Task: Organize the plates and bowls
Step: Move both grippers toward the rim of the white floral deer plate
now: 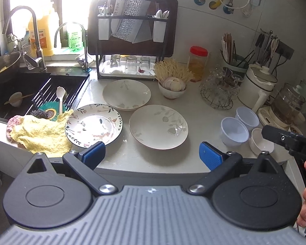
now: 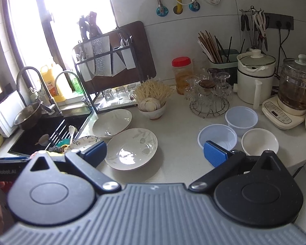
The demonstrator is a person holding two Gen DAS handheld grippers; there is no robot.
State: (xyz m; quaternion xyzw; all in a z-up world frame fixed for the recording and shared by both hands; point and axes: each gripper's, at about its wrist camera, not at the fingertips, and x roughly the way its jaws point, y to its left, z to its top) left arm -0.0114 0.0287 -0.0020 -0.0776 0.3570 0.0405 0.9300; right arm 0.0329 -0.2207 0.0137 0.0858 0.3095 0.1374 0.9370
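White plates (image 1: 158,126) lie apart mid-tabletop (image 1: 197,106), bowls (image 2: 217,137) near right | left gripper (image 1: 152,156) and right gripper (image 2: 155,153) wide open, empty | approach plate rim low, pinch edge, stack gently.

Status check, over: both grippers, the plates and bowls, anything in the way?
Left gripper, right gripper: jaws open, empty. Three plates and three small bowls loose on counter, unstacked. Yellow cloth beside the patterned plate.
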